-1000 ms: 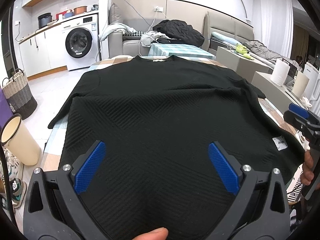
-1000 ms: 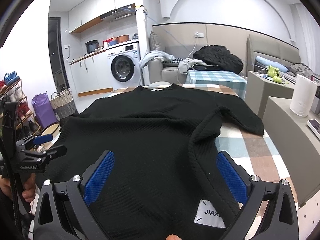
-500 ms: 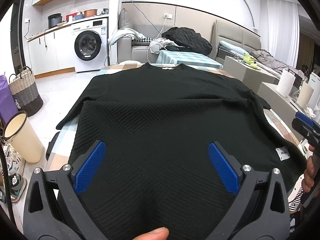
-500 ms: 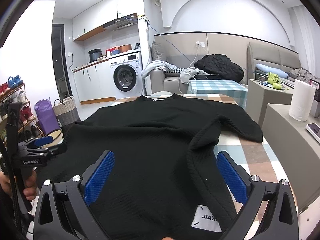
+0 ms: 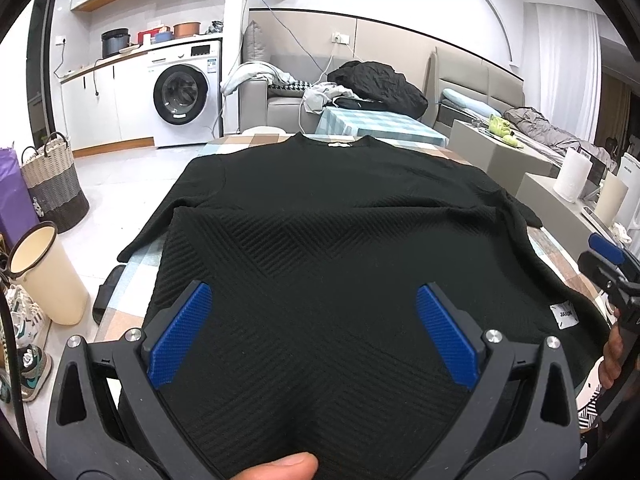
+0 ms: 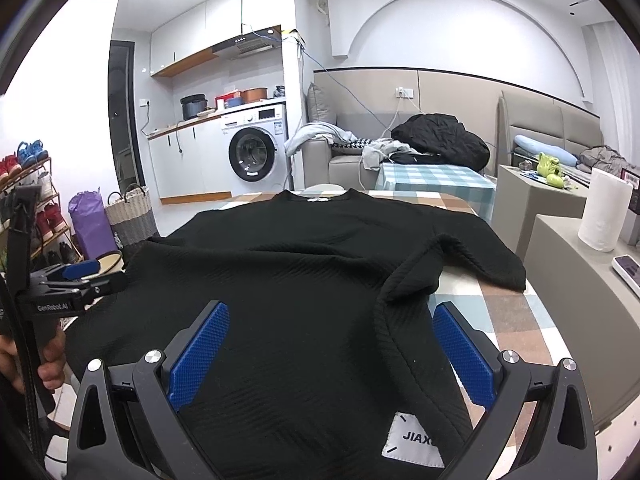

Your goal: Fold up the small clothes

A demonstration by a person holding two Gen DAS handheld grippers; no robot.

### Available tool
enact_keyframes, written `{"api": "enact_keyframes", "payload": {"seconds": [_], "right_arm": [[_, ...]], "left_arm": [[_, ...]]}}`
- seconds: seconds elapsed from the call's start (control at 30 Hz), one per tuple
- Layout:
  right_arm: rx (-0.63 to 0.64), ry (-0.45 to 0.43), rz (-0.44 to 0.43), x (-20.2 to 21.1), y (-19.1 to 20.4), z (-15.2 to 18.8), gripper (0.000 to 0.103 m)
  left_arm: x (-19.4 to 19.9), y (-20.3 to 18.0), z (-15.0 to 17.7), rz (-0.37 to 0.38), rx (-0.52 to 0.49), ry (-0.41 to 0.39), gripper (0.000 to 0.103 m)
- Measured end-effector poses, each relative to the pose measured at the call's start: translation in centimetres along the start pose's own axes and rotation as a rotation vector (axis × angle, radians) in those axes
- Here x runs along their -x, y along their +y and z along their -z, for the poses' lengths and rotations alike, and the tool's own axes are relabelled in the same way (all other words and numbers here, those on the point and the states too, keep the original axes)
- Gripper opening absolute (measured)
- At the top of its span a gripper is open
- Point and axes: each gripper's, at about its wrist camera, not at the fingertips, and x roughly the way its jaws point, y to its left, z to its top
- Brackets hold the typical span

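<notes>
A black textured top (image 5: 332, 216) lies spread flat on the checked table, collar at the far end; it also shows in the right wrist view (image 6: 304, 280). Its right sleeve (image 6: 472, 256) is folded in with a raised crease. A white label (image 6: 412, 440) sits on the near hem. My left gripper (image 5: 314, 334) is open above the near hem. My right gripper (image 6: 330, 352) is open above the hem's right part. Each gripper also shows at the edge of the other view, the right (image 5: 608, 256) and the left (image 6: 76, 276).
A cream bin (image 5: 48, 276) and woven basket (image 5: 54, 184) stand on the floor left of the table. A grey cabinet with a paper roll (image 6: 604, 212) stands right. A washing machine (image 5: 184, 92) and sofa with clothes (image 5: 372, 84) are behind.
Both grippers have tilted up a little and drawn slightly back, so more of the room shows. The top has not moved. Both grippers stay open.
</notes>
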Motion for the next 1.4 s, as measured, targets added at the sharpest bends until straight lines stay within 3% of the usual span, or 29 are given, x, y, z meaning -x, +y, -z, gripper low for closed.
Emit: {"api": "enact_keyframes", "payload": {"seconds": [0.43,0.73,1.0,1.4], "right_arm": [[0.04,-0.004,0.008,0.0,0.7,-0.1,0.103],[0.001,0.078,0.039,-1.2,-0.5,-0.3,0.103],[-0.122,0.168,0.043,-2.2,-4.2,-0.6,0.103],[-0.297,0.21,0.064,-3.7,-8.3,-3.3,0.103]], "left_arm": [[0.9,0.6,-0.1,-0.021,0.01,-0.029,0.102],[1.1,1.4,-0.3,-0.029,0.022,-0.023,0.102],[0.7,1.9,-0.4,-0.055,0.02,-0.008,0.102],[-0.4,3.3,-1.3,-0.076,0.036,0.014,0.102]]}}
